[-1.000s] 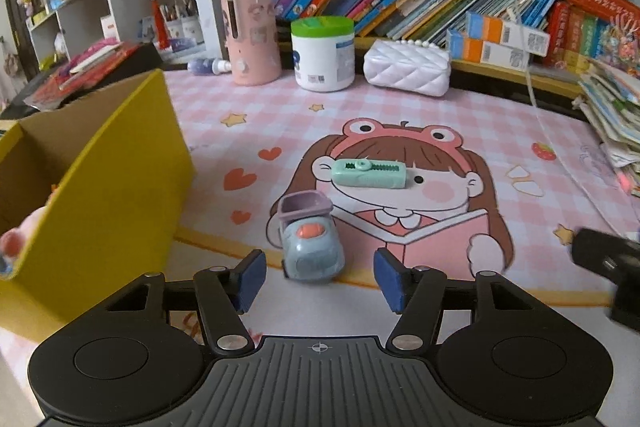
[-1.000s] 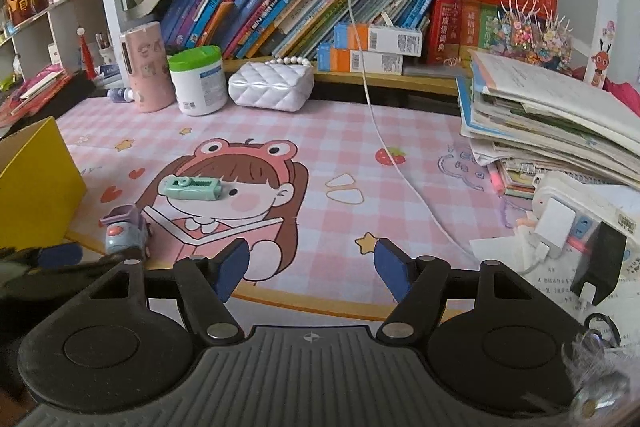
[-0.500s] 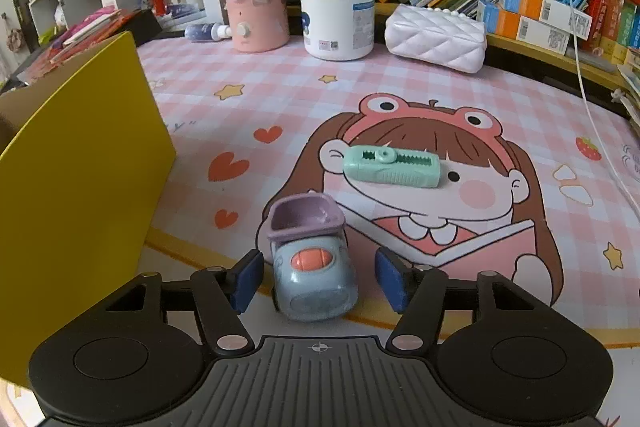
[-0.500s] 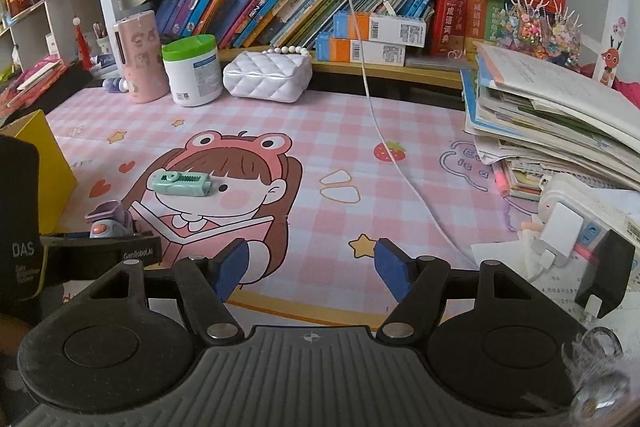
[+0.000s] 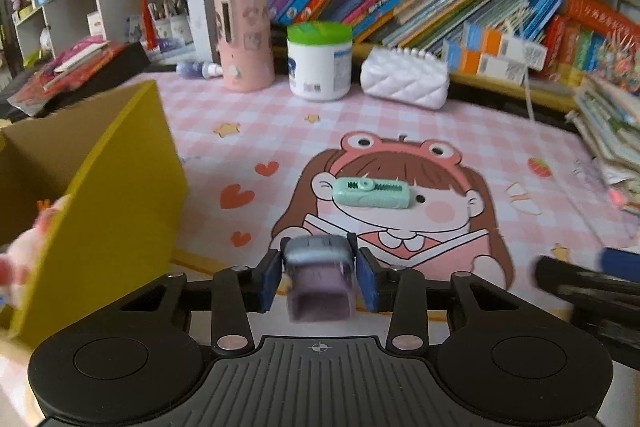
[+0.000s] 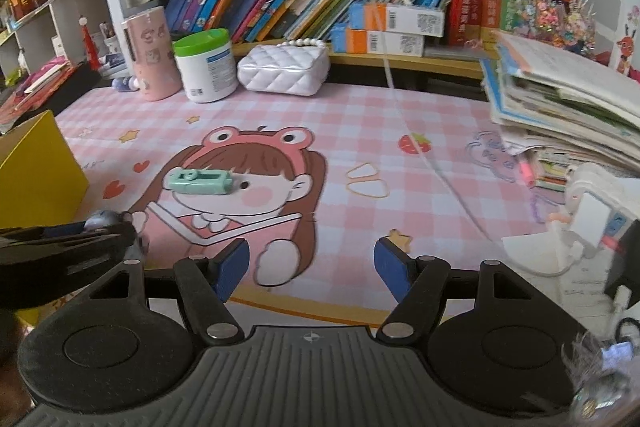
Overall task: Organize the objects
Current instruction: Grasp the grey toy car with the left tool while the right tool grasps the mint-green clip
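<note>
My left gripper (image 5: 318, 283) is shut on a small grey-blue and purple toy car (image 5: 318, 281) and holds it lifted off the pink mat, tilted with its purple part toward the camera. A mint green stapler-like object (image 5: 372, 193) lies on the cartoon girl's face on the mat; it also shows in the right wrist view (image 6: 200, 182). An open yellow box (image 5: 108, 203) stands at the left with a pink plush toy (image 5: 24, 259) inside. My right gripper (image 6: 312, 267) is open and empty above the mat's front edge.
A pink cup (image 5: 244, 39), a white jar with a green lid (image 5: 320, 61) and a white quilted purse (image 5: 404, 83) stand at the back before a shelf of books. A stack of books (image 6: 560, 107) and a power strip (image 6: 592, 211) sit at the right.
My left gripper has closed on the toy car and lifted it off the mat. The right gripper has hardly moved.
</note>
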The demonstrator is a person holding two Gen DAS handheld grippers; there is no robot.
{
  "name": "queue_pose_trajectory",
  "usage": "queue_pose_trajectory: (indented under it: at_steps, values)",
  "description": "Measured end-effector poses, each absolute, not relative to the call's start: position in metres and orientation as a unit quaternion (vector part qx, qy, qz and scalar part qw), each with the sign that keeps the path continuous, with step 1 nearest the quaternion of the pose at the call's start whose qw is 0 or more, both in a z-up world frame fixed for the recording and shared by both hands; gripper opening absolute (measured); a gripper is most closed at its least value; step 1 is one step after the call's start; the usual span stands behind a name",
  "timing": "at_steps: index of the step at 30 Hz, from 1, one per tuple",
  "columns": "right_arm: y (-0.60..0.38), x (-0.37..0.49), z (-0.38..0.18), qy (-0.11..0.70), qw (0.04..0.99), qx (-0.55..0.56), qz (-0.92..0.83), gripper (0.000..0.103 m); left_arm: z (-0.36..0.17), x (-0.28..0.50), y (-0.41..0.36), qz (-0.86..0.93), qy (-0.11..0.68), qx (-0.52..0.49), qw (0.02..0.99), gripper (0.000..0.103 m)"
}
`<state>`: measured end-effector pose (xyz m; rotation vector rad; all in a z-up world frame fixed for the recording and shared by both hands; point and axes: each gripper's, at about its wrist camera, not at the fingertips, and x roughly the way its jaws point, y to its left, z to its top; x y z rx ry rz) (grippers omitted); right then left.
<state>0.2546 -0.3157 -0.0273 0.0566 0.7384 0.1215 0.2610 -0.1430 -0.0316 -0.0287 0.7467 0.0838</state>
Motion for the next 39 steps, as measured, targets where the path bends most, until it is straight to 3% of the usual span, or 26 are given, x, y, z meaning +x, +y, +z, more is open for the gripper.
queue_pose_trajectory:
  at_steps: [22, 31, 39]
  values:
    - [-0.269, 0.246, -0.034, 0.364, 0.926, 0.03, 0.094, 0.068, 0.052, 0.156, -0.092, 0.043, 0.268, -0.113, 0.956, 0.036]
    - [-0.22, 0.301, -0.048, 0.322, 0.941, -0.005, 0.104, 0.072, 0.077, 0.124, -0.056, 0.111, 0.222, -0.104, 0.963, 0.036]
    - [-0.192, 0.361, -0.079, 0.362, 0.93, -0.002, 0.062, 0.076, 0.084, 0.109, -0.03, 0.175, 0.216, -0.092, 0.956, 0.036]
